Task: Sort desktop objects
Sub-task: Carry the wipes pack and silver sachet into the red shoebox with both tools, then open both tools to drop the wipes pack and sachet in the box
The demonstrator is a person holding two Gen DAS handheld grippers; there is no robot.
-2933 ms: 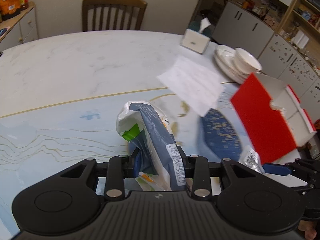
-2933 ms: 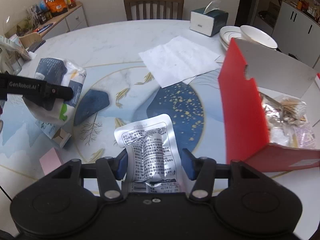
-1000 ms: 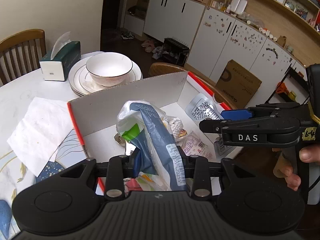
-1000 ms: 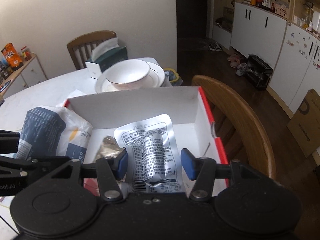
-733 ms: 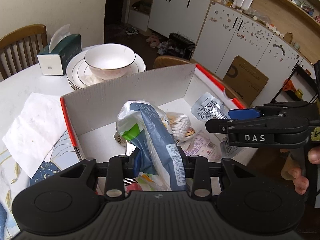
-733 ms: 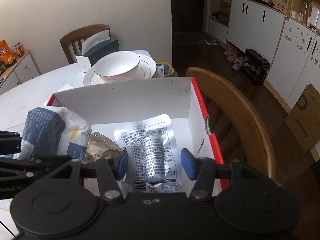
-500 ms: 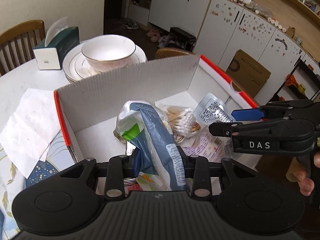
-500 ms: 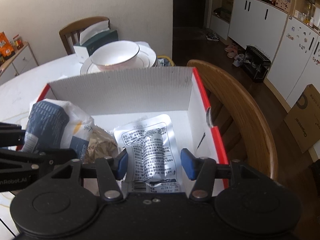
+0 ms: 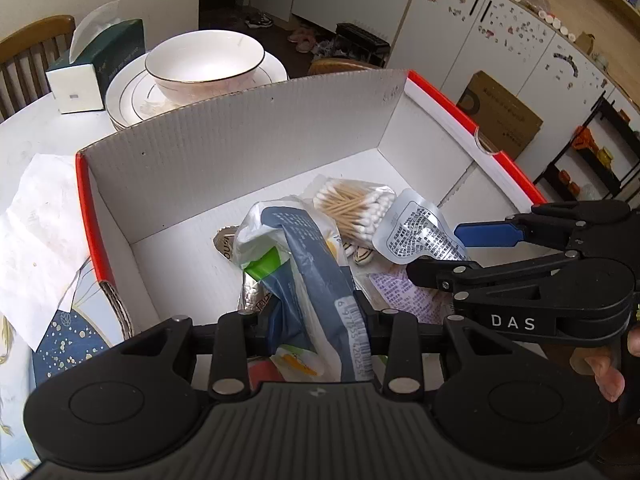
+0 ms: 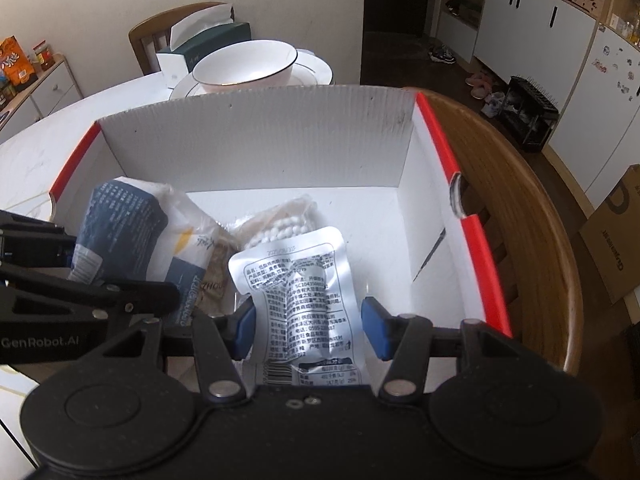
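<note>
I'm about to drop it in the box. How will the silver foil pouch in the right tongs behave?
The silver foil pouch looks crinkled and thin, so probably floppy and light. Its glossy film may be slippery. Released over the box, it should likely land flat, not roll.

**Room inside the box**

The box (image 10: 256, 136) is open on top; its upright back wall blocks any way in from the bowl (image 9: 204, 60) and plates (image 9: 132, 96) behind it. The floor along that back wall and in the left corner lies bare in the left view. The middle is crowded: cotton swabs (image 9: 356, 208), a gold packet (image 9: 226, 244) and flat sachets (image 9: 404, 292). The left gripper (image 9: 316, 320) with its blue bag (image 9: 304, 264) and the right gripper (image 10: 308, 326) with its silver pouch (image 10: 300, 292) sit close side by side over the near part. A chair back (image 10: 532, 216) curves just outside the right wall.
</note>
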